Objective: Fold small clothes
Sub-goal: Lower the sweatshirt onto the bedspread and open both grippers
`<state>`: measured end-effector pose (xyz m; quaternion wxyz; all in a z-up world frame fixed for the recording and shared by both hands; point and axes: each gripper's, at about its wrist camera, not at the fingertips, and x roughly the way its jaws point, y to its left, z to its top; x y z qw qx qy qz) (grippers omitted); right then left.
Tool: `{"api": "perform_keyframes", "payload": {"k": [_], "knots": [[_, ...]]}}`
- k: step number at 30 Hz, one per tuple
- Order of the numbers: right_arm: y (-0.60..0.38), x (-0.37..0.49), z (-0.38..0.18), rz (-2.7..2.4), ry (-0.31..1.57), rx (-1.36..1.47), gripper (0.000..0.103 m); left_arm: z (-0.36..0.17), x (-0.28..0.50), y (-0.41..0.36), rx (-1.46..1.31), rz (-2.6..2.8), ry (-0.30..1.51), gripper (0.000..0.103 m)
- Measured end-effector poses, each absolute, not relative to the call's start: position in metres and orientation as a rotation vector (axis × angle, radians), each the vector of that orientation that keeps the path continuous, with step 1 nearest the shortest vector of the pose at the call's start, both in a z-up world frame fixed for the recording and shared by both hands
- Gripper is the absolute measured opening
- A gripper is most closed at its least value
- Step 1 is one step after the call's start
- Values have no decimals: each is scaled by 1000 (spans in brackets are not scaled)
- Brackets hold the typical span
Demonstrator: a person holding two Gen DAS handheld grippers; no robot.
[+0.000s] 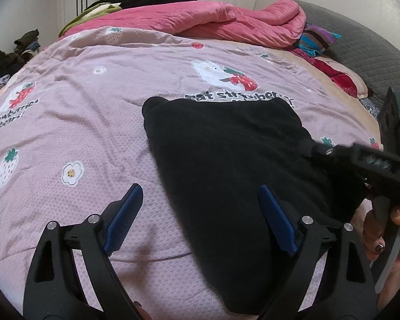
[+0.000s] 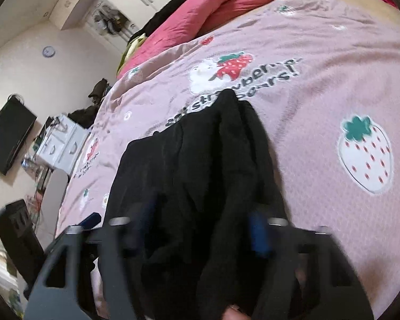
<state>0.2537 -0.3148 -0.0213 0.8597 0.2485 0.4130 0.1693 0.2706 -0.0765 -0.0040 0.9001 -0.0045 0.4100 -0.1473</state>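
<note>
My left gripper (image 1: 200, 213) hangs with jaws spread wide, nothing pinched, its right finger over the black garment (image 1: 226, 154). My right gripper (image 2: 200, 236) is blurred; garment bunched between its fingers, grip uncertain. Pink strawberry bedspread (image 1: 80, 112) lies beneath and ahead.

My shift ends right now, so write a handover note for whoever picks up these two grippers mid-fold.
Left gripper: open, empty, straddling the near left edge of the black garment.
Right gripper: garment bunched between its fingers; too blurred to tell if it is clamped.
Garment: on the strawberry quilt, right side gathered up.
Done: garment laid on the bed.
Left: no finished fold is evident; confirm the right grip, then fold.
</note>
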Motion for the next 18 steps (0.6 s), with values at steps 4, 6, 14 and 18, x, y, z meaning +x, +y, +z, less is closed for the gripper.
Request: {"api": "perform_keyframes", "payload": {"k": [4, 6, 14, 18], "knots": [[-314, 246, 0, 372, 757, 451, 21, -3, 269, -81, -13, -320, 847, 81], [-315, 242, 8, 356, 715, 404, 21, 0, 267, -84, -23, -344, 842, 81], [-333, 251, -31, 275, 810, 429, 22, -15, 265, -98, -48, -383, 890, 82], [-333, 246, -33, 249, 799, 418, 31, -13, 265, -99, -41, -380, 887, 82]]}}
